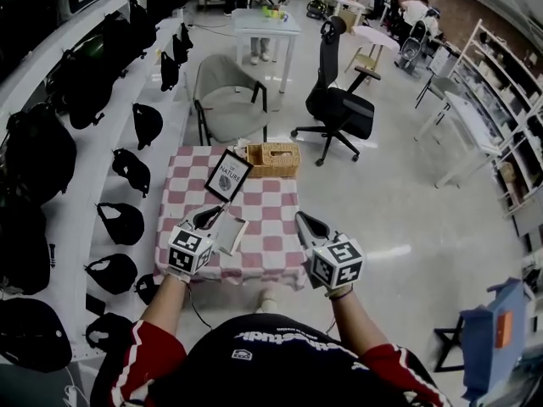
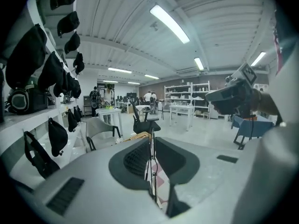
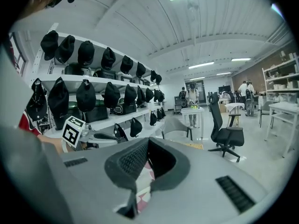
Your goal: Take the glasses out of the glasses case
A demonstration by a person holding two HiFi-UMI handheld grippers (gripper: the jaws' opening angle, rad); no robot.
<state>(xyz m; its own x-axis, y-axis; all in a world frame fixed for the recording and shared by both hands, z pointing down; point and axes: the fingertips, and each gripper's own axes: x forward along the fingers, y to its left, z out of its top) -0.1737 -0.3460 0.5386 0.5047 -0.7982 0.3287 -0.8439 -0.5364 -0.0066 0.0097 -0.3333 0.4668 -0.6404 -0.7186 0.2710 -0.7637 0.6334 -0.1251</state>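
**Q:** What do the nearest tongs hold?

**A:** The left gripper (image 1: 210,218) has its jaws nearly closed, clamping a thin, pale glasses case (image 1: 229,232) edge-on above the near edge of the checked table (image 1: 280,227). Beside it, the right gripper (image 1: 307,224) has its jaws together and holds nothing.

**Q:** And beyond?

**A:** A picture frame (image 1: 227,176) comes first, then a wicker basket (image 1: 274,158) at the far edge. The glasses themselves cannot be made out.

White shelves (image 1: 78,227) of dark bags (image 1: 38,155) line the left wall. A checkered bench (image 1: 273,231), grey chair (image 1: 227,100) and black office chair (image 1: 341,108) stand on pale floor (image 1: 399,210) under strip lights (image 2: 169,23).
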